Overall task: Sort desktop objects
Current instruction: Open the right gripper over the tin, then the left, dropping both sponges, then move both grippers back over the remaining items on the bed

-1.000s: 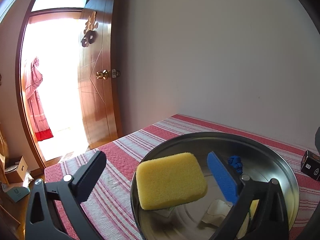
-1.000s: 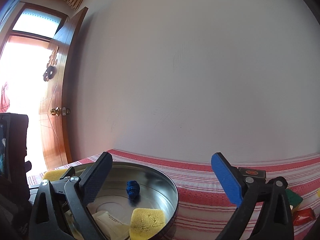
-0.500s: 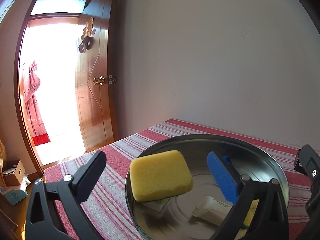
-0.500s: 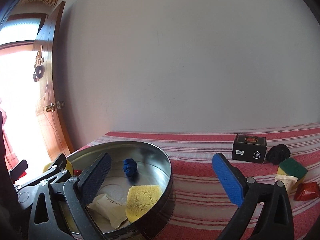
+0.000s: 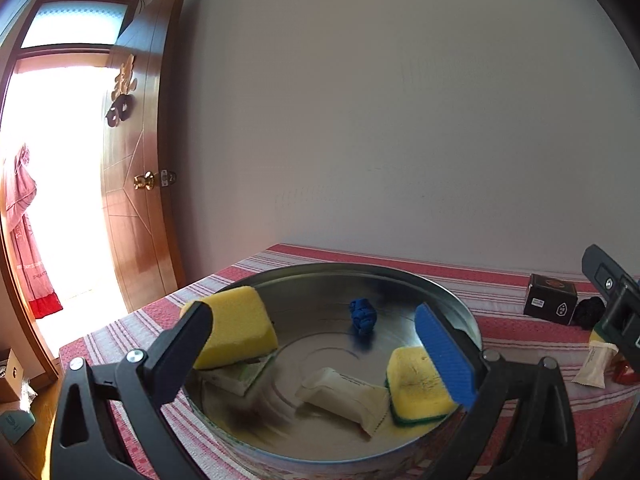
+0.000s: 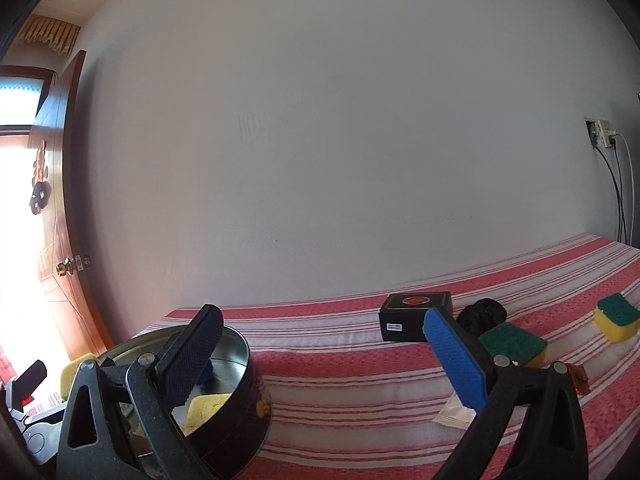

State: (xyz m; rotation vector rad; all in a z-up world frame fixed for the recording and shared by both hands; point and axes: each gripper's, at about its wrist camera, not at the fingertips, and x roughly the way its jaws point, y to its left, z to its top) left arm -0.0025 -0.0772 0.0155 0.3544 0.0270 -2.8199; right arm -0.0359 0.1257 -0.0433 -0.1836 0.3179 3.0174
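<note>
A round metal tin [image 5: 460, 304] stands on the red striped cloth. In it lie a yellow sponge [image 5: 240, 326], a second yellow-green sponge [image 5: 412, 384], a white packet [image 5: 344, 394] and a small blue ball [image 5: 362, 315]. My left gripper [image 5: 312, 344] is open and empty just above the tin. My right gripper [image 6: 320, 348] is open and empty, to the right of the tin [image 6: 244, 384]. On the cloth lie a black box [image 6: 412, 314], a black ball [image 6: 482, 314], two green-yellow sponges [image 6: 514, 344] [image 6: 616, 316], a white packet [image 6: 454, 414] and a red item [image 6: 580, 378].
A white wall rises right behind the table. An open wooden door [image 5: 140, 184] and a bright doorway are at the left. A wall socket with cables [image 6: 600, 136] is at the far right. The right gripper's body [image 5: 616, 300] shows at the left wrist view's right edge.
The yellow sponge, in mid-air between my open left fingers before, now lies in the tin's left side. My right gripper has swung right, away from the tin, toward the loose objects.
</note>
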